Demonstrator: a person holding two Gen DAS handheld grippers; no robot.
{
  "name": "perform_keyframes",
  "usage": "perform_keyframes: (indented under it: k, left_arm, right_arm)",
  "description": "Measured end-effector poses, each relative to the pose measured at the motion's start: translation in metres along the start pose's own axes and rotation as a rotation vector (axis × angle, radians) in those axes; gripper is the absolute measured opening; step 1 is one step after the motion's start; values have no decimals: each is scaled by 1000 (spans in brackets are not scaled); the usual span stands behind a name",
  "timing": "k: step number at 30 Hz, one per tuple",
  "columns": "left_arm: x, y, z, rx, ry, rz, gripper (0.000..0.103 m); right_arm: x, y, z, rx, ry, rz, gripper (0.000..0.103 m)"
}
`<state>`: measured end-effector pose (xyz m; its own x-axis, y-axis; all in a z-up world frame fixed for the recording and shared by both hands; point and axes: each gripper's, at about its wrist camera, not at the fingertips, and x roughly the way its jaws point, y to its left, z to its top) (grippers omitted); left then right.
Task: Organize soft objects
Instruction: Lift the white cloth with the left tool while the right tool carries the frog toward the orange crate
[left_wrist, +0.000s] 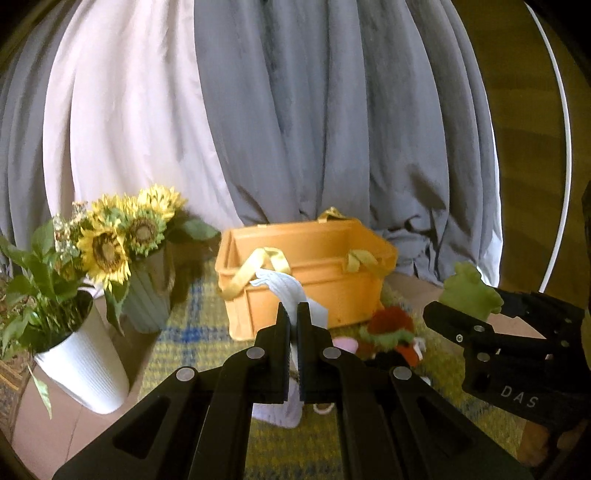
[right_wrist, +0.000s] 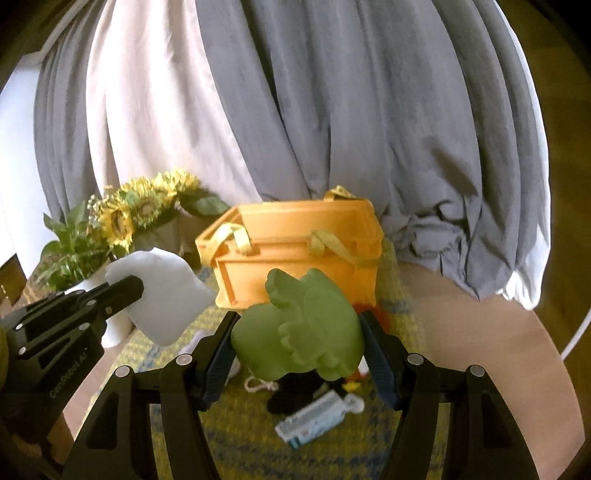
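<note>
Grey and white curtains behind; yellow-blue woven rug below.

Left wrist view: left gripper pinched narrow on thin white cloth, dangling before orange plastic crate. Limp, light; best held by an edge. Shows red plush toy.

Right wrist view: right gripper clamping squashy green plush toy, mid-body. Reveals white packet on rug.

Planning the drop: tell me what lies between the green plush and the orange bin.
Nothing: in the right wrist view the green plush sits directly before the orange bin.
</note>
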<state>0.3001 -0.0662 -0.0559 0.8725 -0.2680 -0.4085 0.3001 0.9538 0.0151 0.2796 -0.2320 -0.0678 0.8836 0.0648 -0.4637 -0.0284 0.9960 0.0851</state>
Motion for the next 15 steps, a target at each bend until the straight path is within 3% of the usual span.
perform_keyframes:
  k: [15]
  left_arm:
    - [26,11,38,-2,-92,21,5]
  right_arm:
    - [29,3,44,-31,-75,34,65]
